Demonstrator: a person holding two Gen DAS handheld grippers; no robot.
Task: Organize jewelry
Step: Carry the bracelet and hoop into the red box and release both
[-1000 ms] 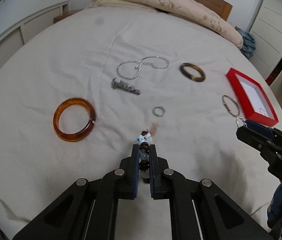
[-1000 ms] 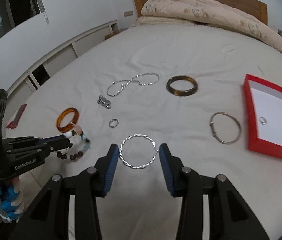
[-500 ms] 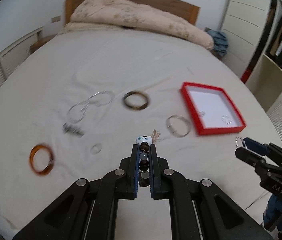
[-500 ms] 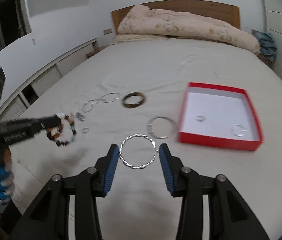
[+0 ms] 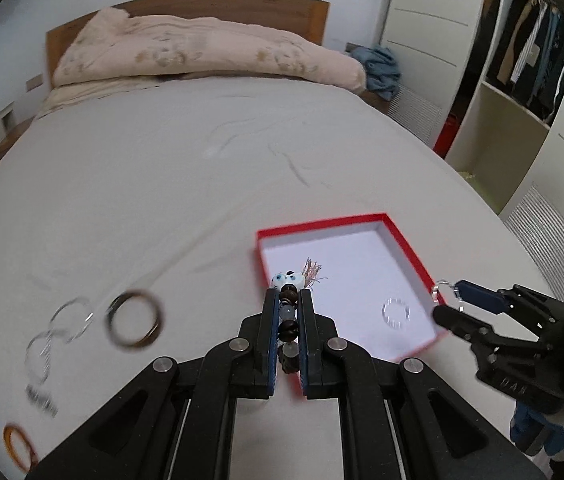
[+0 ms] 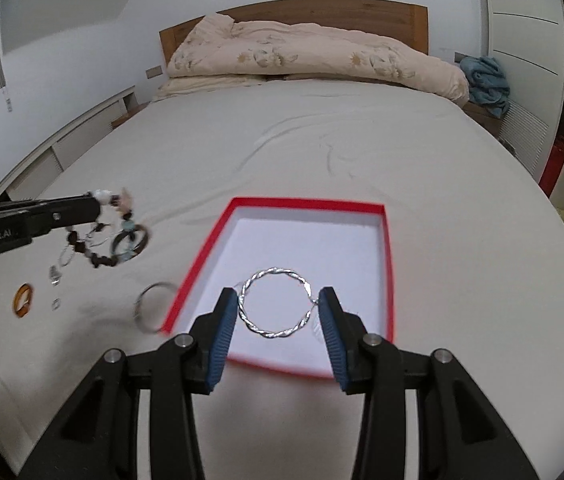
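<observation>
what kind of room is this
A bedroom, most likely: a bed with a wooden headboard and rumpled quilt, plus an open wardrobe of hanging clothes.

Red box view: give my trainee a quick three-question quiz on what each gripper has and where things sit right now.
1. True or false: the left gripper is shut on a beaded bracelet.
2. What does the right gripper hold? A) amber bangle B) twisted silver hoop C) dark bangle
3. Fill in: the hoop hangs above the ___, which sits on the bed.

Key
1. True; beads show between the pads.
2. B; its pads press the hoop's two sides.
3. Red box.
</observation>
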